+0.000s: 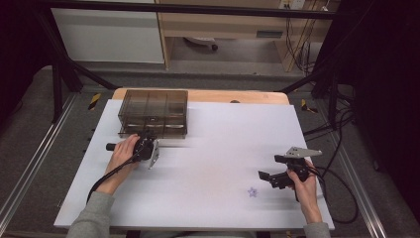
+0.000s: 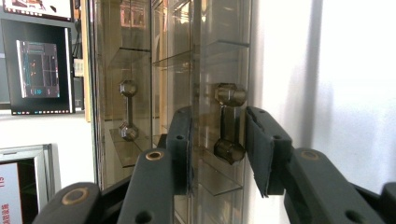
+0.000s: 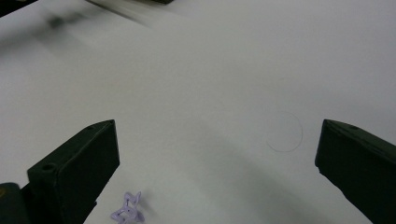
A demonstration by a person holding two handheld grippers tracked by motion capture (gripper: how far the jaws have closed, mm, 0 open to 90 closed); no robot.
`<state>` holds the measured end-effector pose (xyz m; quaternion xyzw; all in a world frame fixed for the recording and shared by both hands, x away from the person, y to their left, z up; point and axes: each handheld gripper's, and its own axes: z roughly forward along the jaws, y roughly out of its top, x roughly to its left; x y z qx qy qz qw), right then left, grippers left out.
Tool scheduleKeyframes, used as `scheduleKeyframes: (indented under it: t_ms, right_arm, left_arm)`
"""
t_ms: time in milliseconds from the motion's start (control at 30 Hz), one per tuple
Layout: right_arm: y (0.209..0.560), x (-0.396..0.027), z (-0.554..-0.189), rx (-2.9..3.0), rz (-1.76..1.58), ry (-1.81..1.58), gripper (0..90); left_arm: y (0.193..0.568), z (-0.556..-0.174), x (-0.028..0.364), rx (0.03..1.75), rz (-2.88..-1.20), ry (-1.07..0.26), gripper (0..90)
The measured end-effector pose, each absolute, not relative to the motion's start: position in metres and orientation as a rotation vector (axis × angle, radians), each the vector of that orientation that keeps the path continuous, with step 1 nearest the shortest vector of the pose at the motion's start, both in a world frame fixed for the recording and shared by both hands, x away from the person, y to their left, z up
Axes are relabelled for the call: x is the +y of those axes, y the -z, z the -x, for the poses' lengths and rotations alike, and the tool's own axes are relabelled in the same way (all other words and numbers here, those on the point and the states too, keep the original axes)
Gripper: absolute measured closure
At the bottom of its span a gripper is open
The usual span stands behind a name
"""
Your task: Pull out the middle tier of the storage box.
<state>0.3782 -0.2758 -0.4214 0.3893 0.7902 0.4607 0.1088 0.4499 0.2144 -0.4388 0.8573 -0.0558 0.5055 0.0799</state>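
Note:
A smoky see-through drawer box [image 1: 153,113] stands at the back left of the white tabletop [image 1: 213,144]. My left gripper [image 1: 144,137] points at its front, turned on its side. In the left gripper view its jaws [image 2: 219,140] are open around a dark bar handle [image 2: 230,122] of one drawer; the right-hand jaw sits close against it, the other stands apart. A second handle [image 2: 128,110] shows farther left. My right gripper [image 1: 270,167] hovers open at the right, nothing between its jaws [image 3: 218,135]. A small purple star-shaped piece [image 1: 252,192] [image 3: 127,212] lies just beside it.
A faint pencil circle [image 3: 285,132] is drawn on the white surface ahead of the right gripper. The wooden table edge [image 1: 237,96] runs behind the box. Cables [image 1: 341,148] hang off the right side, and black frame legs [image 1: 59,84] stand at the left.

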Motion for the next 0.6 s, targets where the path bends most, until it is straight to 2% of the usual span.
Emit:
scheduleKeyframes:
  t_ms: [600]
  right_arm:
    - [0.4219,-0.2755,-0.3784,2.326,-1.142,-1.355,0.5]
  left_arm:
    - [0.4387,-0.4397,0.2150,-0.174,-2.559,-1.503,63.3]
